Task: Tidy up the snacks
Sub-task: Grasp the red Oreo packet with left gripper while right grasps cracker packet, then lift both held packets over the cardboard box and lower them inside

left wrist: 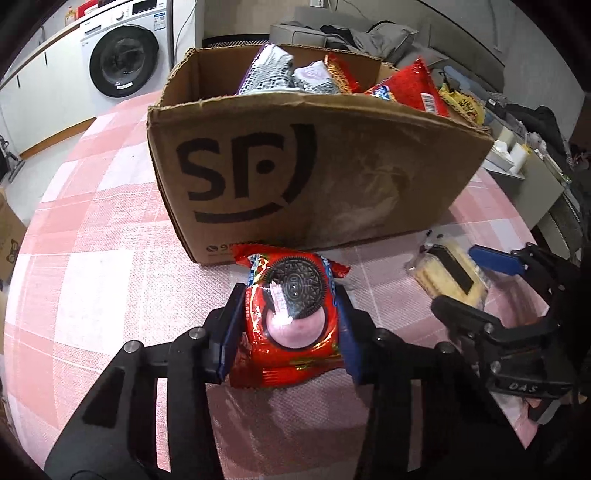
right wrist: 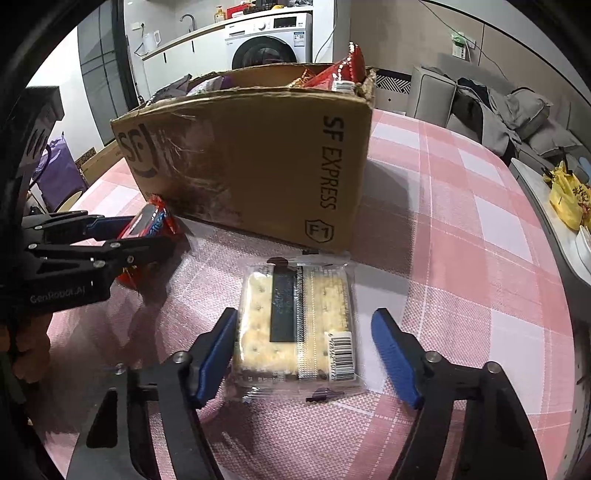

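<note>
red cookie packet (left wrist: 291, 317): pinched between blue pads of left gripper (left wrist: 290, 325), just in front of cardboard box (left wrist: 314, 177)
cracker packet (right wrist: 295, 325): flat on pink checked tablecloth (right wrist: 461, 240), near box corner
right gripper (right wrist: 306, 354): jaws spread, one finger on each side of cracker packet; contact unclear
cardboard box: open top, stuffed with snack bags (left wrist: 406, 88)
behind: washing machine (left wrist: 123, 55)

A table with pink-and-white checked cloth (right wrist: 461, 192) fills the foreground. At 11 o'clock stands a white washing machine (left wrist: 125, 51) under a long countertop (right wrist: 192, 35). At 1 o'clock, a grey sofa (right wrist: 491, 114) carries piled clothes against a beige wall
</note>
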The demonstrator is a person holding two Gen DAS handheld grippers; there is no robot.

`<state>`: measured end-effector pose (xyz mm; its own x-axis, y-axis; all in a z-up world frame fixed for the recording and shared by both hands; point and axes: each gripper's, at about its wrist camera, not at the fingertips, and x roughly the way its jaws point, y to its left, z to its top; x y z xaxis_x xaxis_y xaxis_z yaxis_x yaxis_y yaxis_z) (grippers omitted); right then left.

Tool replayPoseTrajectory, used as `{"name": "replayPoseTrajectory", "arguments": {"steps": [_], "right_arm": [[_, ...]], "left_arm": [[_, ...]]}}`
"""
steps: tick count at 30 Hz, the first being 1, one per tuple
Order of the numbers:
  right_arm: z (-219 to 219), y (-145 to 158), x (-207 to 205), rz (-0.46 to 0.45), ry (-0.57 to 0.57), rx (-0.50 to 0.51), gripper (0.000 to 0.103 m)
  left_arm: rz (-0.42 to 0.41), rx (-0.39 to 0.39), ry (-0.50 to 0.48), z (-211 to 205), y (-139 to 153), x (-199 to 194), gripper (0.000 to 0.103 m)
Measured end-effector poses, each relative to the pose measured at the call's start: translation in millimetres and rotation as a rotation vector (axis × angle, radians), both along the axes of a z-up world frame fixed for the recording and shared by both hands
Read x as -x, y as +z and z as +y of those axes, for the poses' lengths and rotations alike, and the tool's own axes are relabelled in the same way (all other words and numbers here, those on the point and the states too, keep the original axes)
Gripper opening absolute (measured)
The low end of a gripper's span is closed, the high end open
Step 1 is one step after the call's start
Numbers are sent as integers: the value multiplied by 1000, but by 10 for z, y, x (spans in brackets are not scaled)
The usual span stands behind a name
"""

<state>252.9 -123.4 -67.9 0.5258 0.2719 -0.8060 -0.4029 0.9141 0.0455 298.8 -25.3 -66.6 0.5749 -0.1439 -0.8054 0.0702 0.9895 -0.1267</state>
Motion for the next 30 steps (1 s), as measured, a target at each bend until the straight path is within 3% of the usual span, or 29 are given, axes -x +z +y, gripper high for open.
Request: {"name": "replayPoseTrajectory", "arguments": {"steps": [4, 19, 30], "right_arm": [[52, 18, 16, -9, 12, 2, 59], [-35, 140, 104, -43, -20, -61, 58], [-90, 608, 286, -133, -15, -128, 58]], "left_arm": [[-9, 6, -1, 14, 17, 70, 42], [-81, 22, 18, 264, 255, 384, 42], [-169, 17, 17, 421, 762, 712, 42]]}}
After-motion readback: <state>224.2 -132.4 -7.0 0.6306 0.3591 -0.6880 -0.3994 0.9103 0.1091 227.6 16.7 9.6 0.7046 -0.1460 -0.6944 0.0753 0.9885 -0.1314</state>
